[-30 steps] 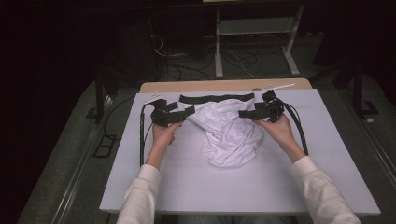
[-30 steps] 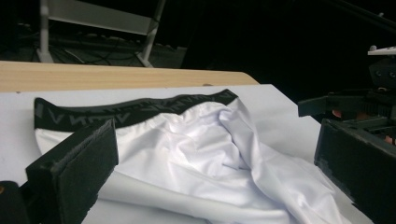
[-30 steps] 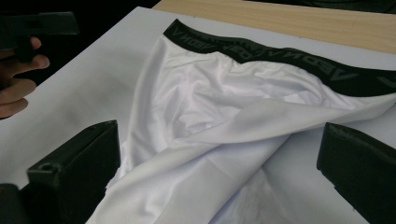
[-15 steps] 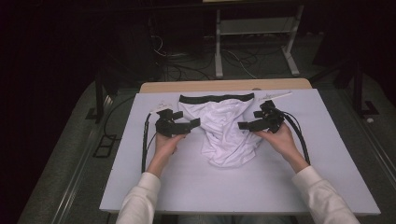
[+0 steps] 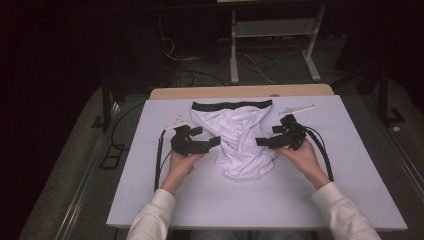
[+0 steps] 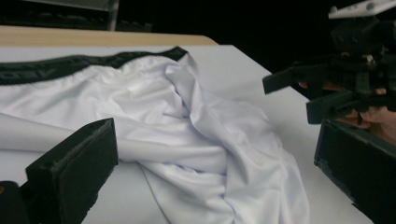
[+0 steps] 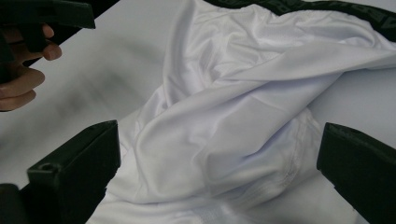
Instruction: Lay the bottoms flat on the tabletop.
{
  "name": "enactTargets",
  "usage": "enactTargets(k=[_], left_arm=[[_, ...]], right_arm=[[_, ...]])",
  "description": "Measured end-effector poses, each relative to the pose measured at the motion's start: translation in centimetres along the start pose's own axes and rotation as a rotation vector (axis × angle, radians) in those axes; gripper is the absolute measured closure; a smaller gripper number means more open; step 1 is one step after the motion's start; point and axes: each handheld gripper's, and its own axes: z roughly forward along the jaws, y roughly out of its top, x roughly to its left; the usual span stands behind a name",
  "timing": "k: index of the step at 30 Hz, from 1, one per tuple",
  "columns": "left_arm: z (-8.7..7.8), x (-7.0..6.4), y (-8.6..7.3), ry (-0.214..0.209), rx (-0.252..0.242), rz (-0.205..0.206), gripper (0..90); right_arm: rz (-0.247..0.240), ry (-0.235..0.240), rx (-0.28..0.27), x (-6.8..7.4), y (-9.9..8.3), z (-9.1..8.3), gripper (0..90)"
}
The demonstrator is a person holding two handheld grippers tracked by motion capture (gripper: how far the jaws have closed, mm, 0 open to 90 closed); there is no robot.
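Note:
A white undergarment (image 5: 245, 137) with a black waistband (image 5: 232, 105) lies crumpled on the pale board (image 5: 250, 200), waistband at the far side. My left gripper (image 5: 206, 136) stands open just left of the cloth, jaws pointing at it. My right gripper (image 5: 267, 136) stands open at its right edge. In the left gripper view the open gripper (image 6: 215, 182) frames the folded cloth (image 6: 196, 135), with the other gripper (image 6: 345, 88) beyond. In the right gripper view the open gripper (image 7: 217, 177) frames the cloth (image 7: 233, 126); nothing is pinched.
A thin white strip (image 5: 297, 108) lies on the board at the far right. Black cables (image 5: 161, 155) loop along both sides of the board. A wooden table edge (image 5: 240, 92) shows behind it, and a metal frame (image 5: 272, 35) stands on the dark floor beyond.
Both grippers have come nearer to the person and lower. The cloth, bunched higher between them before, now lies flatter and stretches toward the near side.

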Motion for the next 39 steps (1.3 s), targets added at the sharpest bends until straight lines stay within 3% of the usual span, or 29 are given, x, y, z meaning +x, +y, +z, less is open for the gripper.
enactTargets(k=[17,28,34,36,39], left_arm=[[1.5,-1.6,-2.0,-0.02,0.122,0.069,0.0],[2.5,-2.2,-3.0,-0.025,0.221,0.111,0.0],[3.0,-1.8,-3.4,0.03,0.294,0.13,0.0],[3.0,-1.4,-3.5,0.05,0.32,0.134,1.3],[3.2,-1.0,-3.7,0.066,0.339,0.139,5.3]], right_arm=[[-0.002,-0.002,0.059,0.2,-1.5,1.2,1.3],[-0.034,0.005,0.106,0.9,-2.0,2.6,5.4],[-0.009,0.0,0.127,1.0,-2.5,2.7,14.2],[0.014,0.006,0.125,1.2,-2.9,2.5,14.7],[0.01,-0.006,0.139,1.9,-3.5,2.2,14.6]])
